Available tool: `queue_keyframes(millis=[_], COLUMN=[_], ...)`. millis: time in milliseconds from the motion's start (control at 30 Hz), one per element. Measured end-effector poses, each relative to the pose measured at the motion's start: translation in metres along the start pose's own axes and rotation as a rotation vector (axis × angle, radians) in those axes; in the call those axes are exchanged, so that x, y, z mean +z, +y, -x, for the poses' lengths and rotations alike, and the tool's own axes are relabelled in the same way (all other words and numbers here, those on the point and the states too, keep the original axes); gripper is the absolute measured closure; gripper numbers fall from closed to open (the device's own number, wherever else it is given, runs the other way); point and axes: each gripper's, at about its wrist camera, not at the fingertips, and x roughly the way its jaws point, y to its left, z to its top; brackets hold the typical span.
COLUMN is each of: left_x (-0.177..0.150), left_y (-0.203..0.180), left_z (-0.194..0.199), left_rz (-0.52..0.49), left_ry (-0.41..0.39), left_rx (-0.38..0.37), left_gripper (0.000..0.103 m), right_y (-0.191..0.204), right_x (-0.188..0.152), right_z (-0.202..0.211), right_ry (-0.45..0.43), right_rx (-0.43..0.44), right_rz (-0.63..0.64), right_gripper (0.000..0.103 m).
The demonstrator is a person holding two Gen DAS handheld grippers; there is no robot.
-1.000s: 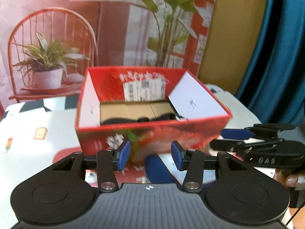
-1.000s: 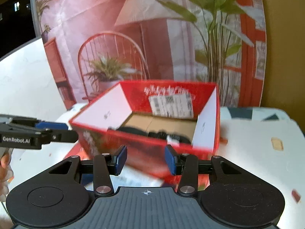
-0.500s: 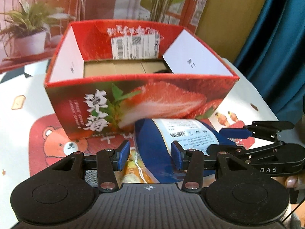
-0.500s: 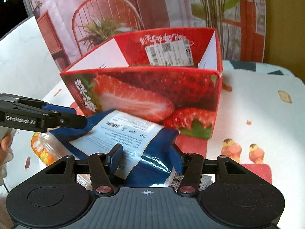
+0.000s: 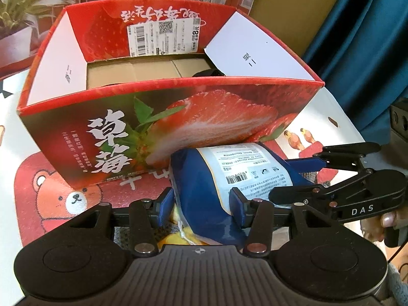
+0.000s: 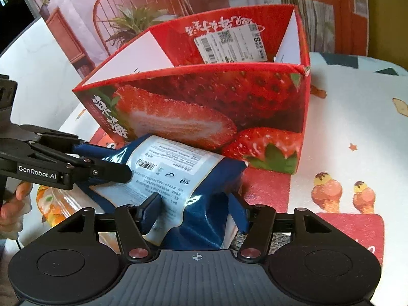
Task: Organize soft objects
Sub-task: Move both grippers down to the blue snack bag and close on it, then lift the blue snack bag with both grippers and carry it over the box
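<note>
A blue soft pouch with a white label (image 5: 224, 176) (image 6: 178, 178) lies on the table against the front of a red strawberry box (image 5: 165, 127) (image 6: 204, 107). My left gripper (image 5: 201, 202) is open, its blue pads on either side of the pouch's near end. My right gripper (image 6: 195, 211) is open and straddles the pouch's other end. Each gripper shows in the other's view, the right one (image 5: 344, 178) and the left one (image 6: 63, 160). A dark object (image 5: 207, 72) lies inside the box.
An orange and yellow packet (image 6: 53, 204) (image 5: 178, 237) lies under the blue pouch. The tablecloth has bear (image 5: 63, 199) and ice-cream prints (image 6: 341, 193). A blue curtain (image 5: 357, 51) hangs at the right.
Both grippers have dropped from box height and moved in over the blue pouch. Their pads now flank it from opposite ends.
</note>
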Motion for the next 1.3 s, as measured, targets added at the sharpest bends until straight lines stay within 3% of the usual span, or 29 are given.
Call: queue_keyframes(millis=[200,300,533,967,1300], left_x=[-0.001,-0.002,-0.01,-0.009,0.007], left_y=[-0.004,-0.009,-0.023,-0.029,-0.035], left_z=[-0.007,-0.005,0.018,0.107,0.14], left_rz=[-0.008,-0.02,-0.079,-0.082,-0.081], left_ry=[0.009,-0.003,-0.064,-0.299,-0.42], left_rx=[0.002,-0.003,0.03,0.045,0.068], left_gripper=[0.055,0.065,0.072,0.073,0.073], right_y=[-0.007,-0.009,0.004,0.058,0.085], right_x=[0.003,0.004,0.001,0.027,0.06], right_z=[-0.008,-0.009,0.005,0.068,0.102], right_ry=[0.034,0.041,-0.001,-0.197,-0.314], right_rx=[0.026,0.038,0.028,0.012,-0.012], right_rz=[-0.012,-0.027,0.02,0.223,0.372], right_gripper=[0.047,0.048,0.063,0.066,0.066])
